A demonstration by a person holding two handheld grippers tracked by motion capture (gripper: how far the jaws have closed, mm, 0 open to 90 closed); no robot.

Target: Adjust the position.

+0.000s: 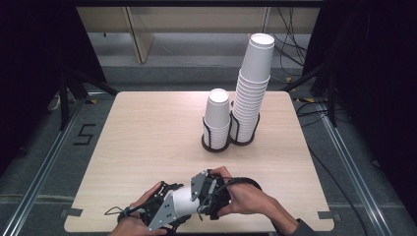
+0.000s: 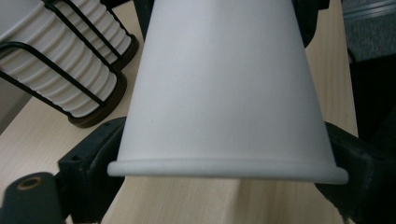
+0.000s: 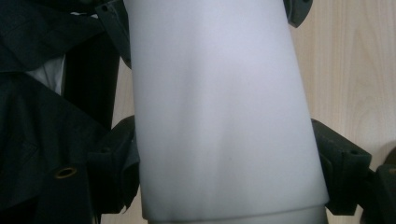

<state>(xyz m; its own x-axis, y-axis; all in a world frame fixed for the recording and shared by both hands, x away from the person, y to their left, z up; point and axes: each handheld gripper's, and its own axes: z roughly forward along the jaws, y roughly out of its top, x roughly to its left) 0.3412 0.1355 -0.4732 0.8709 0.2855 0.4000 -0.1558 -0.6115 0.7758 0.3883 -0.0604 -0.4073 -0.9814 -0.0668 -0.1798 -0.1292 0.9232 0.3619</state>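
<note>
A white paper cup (image 1: 183,200) lies between the two grippers, well in front of the cup holder (image 1: 216,142). The left gripper (image 1: 164,211) and right gripper (image 1: 209,189) both squeeze it. Next, I think, one must let go.

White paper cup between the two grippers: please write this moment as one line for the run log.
held: white paper cup | left gripper: jaws at cup's rim end | right gripper: jaws on cup body | cup stacks in black holder: far side of table
</note>
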